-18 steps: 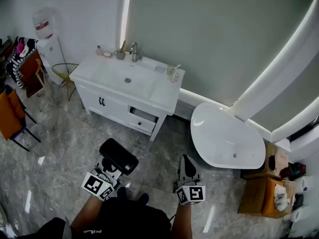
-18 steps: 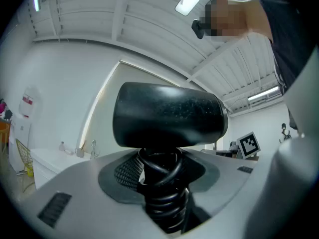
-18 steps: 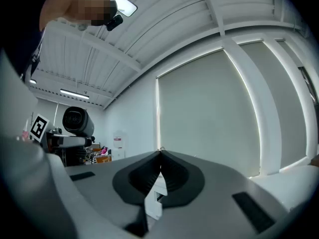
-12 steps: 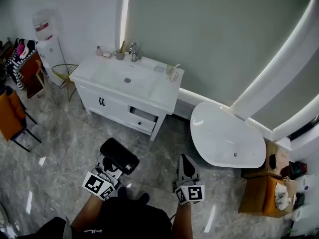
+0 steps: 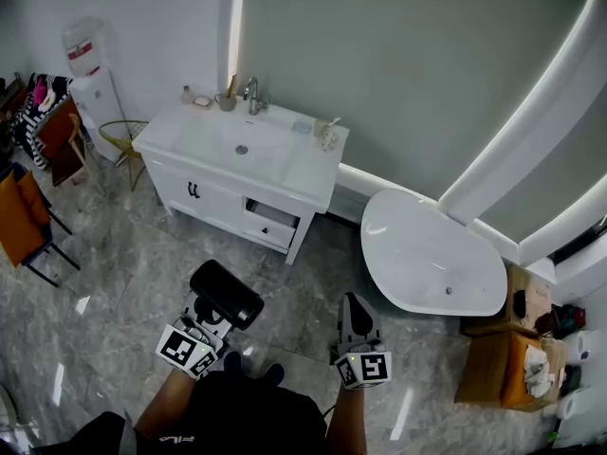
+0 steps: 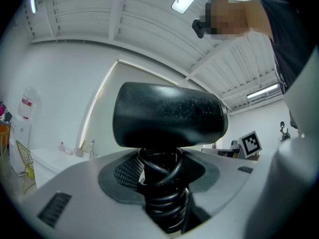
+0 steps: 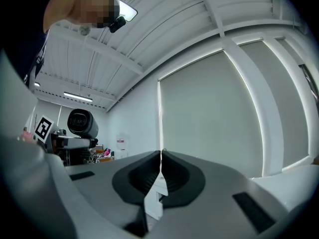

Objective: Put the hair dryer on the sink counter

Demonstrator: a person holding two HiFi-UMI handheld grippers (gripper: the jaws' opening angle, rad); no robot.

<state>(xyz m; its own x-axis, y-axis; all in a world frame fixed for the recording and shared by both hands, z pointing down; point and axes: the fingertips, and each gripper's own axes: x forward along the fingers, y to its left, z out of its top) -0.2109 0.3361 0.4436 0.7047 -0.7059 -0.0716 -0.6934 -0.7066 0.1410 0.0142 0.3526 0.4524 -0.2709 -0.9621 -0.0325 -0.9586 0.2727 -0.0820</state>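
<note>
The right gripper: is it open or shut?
Shut: the right gripper has its jaws meeting along a thin seam, with nothing between them.

hair dryer [image 6: 169,114]: matt black plastic | sink counter [image 5: 308,171]: glossy white | floor [image 5: 123,273]: polished grey marble look

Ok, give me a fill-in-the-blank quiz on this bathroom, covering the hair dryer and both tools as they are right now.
The left tool grips a ___ hair dryer.
The right tool is shut and holds ___.
In the head view, the sink counter stands to the ___ of the bathtub.
Missing words: black; nothing; left.
</note>
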